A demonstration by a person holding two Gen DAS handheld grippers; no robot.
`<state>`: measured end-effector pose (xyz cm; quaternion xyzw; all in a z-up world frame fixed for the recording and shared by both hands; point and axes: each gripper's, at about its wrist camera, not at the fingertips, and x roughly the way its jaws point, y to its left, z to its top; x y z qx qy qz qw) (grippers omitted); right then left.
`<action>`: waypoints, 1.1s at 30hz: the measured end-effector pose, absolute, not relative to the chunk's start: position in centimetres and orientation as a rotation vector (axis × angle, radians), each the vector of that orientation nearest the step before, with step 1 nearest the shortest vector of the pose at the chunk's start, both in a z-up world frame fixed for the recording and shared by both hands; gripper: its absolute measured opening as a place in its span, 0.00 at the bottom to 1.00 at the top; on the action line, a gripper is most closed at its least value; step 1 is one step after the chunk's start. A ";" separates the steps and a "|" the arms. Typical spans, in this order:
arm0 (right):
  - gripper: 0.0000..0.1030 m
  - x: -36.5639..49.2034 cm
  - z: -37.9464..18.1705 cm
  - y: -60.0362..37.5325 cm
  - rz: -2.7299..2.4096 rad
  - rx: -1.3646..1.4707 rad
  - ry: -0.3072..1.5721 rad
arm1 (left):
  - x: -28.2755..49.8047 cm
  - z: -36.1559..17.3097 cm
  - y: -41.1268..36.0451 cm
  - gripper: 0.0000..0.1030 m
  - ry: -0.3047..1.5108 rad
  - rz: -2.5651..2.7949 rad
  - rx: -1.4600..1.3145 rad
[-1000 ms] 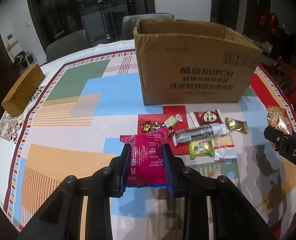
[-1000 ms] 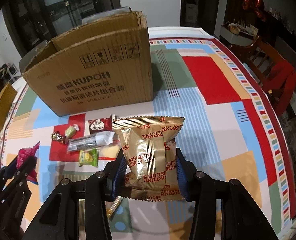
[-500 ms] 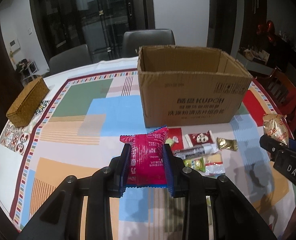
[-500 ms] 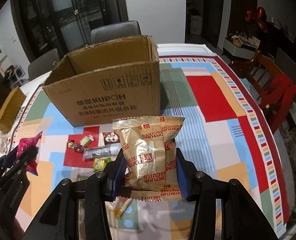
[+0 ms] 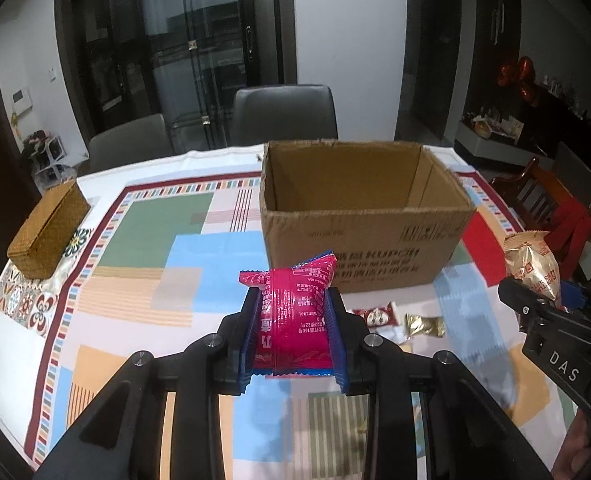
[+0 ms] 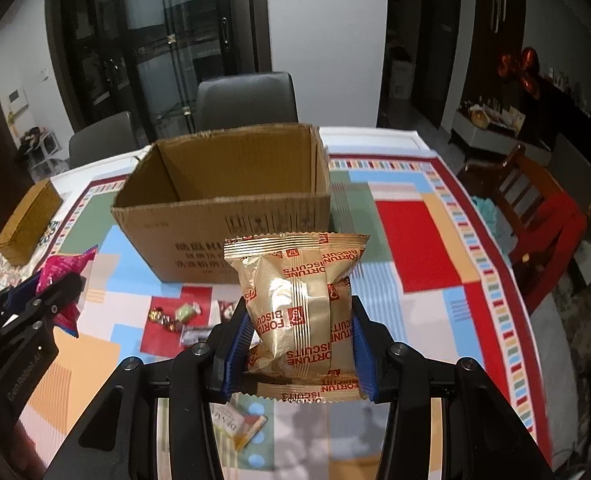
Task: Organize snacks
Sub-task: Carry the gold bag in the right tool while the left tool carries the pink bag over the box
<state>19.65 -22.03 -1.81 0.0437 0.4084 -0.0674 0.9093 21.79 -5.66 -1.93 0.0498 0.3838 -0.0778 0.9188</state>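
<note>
Snacks are held in both grippers above the counter (image 5: 143, 216), which is covered by a cloth of coloured blocks. The left gripper (image 5: 293, 338) is clenched on a magenta snack packet (image 5: 293, 312), its blue pads pressed against the packet's two sides, and the packet is carried clear of the counter, in front of the near wall of the open cardboard box (image 5: 359, 240). The right gripper (image 6: 299, 338) is clenched on a gold fortune biscuits packet (image 6: 295, 300), pinched at its lower half, with the crimped top edge seen level against the box's near wall. In the left wrist view the right gripper is seen to the right of the box, with the gold packet standing up from it; in the right wrist view the left gripper is seen to the left of the box with the magenta packet in it.

The box stands upright with its top open, and only bare brown inner walls are visible; its floor cannot be seen. On the counter in front of the box, several small wrapped sweets (image 6: 173, 316) are left lying, among them a red-and-white wrapped one (image 5: 375, 315) and a gold-wrapped one (image 5: 425, 325). A flat printed sachet (image 6: 243, 424) lies nearer than these. A woven straw box (image 5: 47, 232) sits well to the left of the cardboard box, near the counter's edge. Two grey chairs (image 5: 283, 114) are placed behind the box.
</note>
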 end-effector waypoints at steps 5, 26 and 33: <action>0.45 20.4 -0.5 -22.2 -0.140 0.082 0.806 | 22.9 -0.4 -6.0 0.30 0.764 -0.170 0.100; 0.45 24.4 1.7 -22.0 -0.099 0.071 0.739 | 28.5 1.0 -7.3 0.30 0.751 -0.224 0.091; 0.45 26.7 1.3 -22.0 -0.074 0.080 0.743 | 30.5 0.7 -7.4 0.30 0.749 -0.232 0.089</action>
